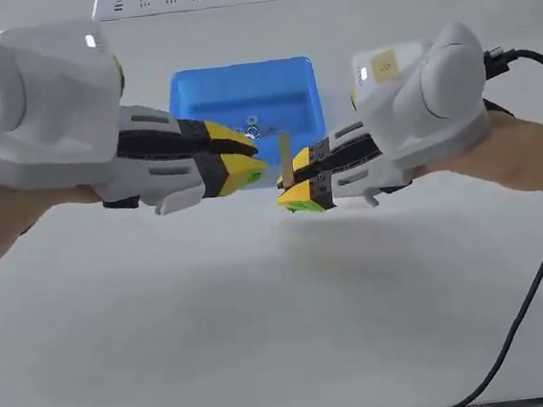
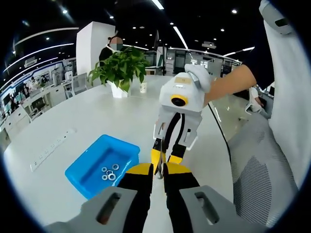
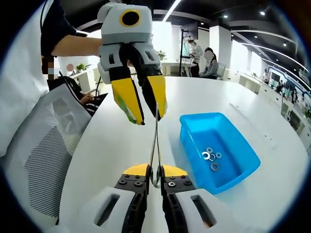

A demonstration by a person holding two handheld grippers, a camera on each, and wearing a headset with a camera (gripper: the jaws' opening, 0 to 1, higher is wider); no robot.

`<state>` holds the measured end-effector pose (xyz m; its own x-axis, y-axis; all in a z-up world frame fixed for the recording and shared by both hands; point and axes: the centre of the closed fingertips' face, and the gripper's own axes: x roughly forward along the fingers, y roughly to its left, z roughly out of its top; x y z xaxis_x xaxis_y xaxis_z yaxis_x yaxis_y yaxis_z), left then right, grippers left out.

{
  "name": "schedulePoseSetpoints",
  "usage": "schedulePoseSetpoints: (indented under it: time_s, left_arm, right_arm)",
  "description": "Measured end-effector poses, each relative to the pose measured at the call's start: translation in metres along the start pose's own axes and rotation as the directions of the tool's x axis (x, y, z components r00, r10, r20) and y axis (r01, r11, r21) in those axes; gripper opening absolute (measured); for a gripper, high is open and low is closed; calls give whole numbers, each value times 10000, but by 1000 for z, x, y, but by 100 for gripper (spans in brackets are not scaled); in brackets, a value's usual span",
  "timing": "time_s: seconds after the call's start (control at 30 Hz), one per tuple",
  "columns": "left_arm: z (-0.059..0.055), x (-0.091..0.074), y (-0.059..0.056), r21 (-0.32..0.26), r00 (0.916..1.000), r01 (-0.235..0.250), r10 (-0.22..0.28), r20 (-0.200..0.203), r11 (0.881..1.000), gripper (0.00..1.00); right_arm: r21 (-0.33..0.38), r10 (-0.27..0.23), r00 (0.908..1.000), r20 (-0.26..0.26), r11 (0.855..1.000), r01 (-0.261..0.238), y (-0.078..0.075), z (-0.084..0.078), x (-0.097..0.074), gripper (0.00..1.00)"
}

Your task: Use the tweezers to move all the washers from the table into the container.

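1. Your right claw [image 3: 154,172] is clamped shut on the tweezers [image 3: 155,145], apparently near their joined end. The thin steel blades point toward the left claw [image 3: 148,116], whose yellow jaws are spread and hold nothing, just beside the tips.
2. This looks like a regrip. Hold firm with the right claw and bring the left jaws flat across both blades, not onto one edge, or the smooth, springy metal will likely twist out.
3. Close gently so the tips line up.
4. The washers [image 3: 211,158], small flat shiny rings, lie clustered on the floor of the blue plastic container [image 3: 194,138], which sits on the far part of the smooth white desk [image 1: 263,310].
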<state>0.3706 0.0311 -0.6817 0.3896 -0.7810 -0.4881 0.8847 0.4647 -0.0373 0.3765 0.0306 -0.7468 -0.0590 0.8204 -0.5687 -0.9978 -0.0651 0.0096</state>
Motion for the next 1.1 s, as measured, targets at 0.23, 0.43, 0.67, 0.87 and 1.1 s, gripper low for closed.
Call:
schedulePoseSetpoints:
  time_s: [0.23,0.43,0.67,0.87,1.1]
  left_arm:
    - [-24,-27,0,-754,9983,-541,524,-248,9957,18]
    - [-33,-36,-1,-1087,9954,-946,923,-260,9896,26]
    - [-41,-36,-5,-1195,9948,-1003,975,-286,9878,35]
    - [-46,-40,-6,-1834,9949,-979,1004,42,9782,40]
    - [-59,-47,5,-2496,9888,-1426,1488,64,9578,45]
  right_arm:
    - [-224,-241,9997,44,9995,242,-4,15,-10,9]
    - [-285,-581,9977,351,9978,591,-10,35,-19,9]
    - [-433,-870,9951,476,9951,891,-24,55,-25,9]
    - [-422,-1351,9881,730,9895,1384,-51,72,-25,9]
    - [-24,-1850,9776,1002,9825,1862,-83,81,-7,9]
